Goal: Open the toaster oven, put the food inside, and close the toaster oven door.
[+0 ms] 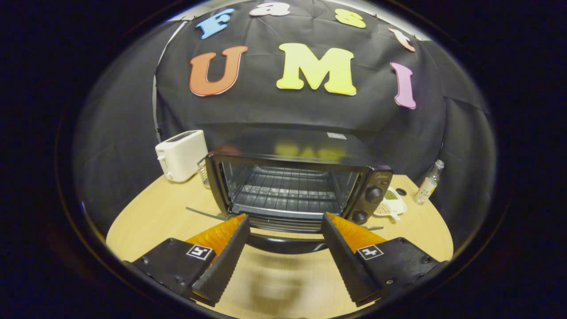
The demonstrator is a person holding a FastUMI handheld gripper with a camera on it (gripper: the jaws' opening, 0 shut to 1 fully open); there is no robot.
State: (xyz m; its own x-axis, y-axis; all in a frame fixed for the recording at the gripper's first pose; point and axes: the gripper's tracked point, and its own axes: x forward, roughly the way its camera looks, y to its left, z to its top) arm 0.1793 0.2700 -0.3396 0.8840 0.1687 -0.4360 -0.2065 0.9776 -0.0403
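Nearest to us are the two fingers of our gripper [284, 218], spread wide apart and clamped on nothing, their tips reaching toward the toaster oven [297, 188] on the wooden table [146, 212]. Between the fingers, just ahead of the tips, runs the dark curved handle [283, 244] of the oven door [283, 226], which appears to be dropped open toward us, lying low and flat so the cavity is exposed. Inside we see a wire rack [285, 188] and no food on it. Two round knobs [374, 195] sit on the panel at the oven's right side. Left of the oven, a little apart, stands a white slot toaster [181, 155]; a small wire holder [203, 170] stands between them. Right of the oven, just beside it, lies a small white dish [392, 204] holding what look like seeds or grains, and further right a small clear bottle [429, 184] stands upright. We judge the opening step done; the fingers are likely parted because the handle needs no more holding, and the food, which we cannot identify for certain, comes next
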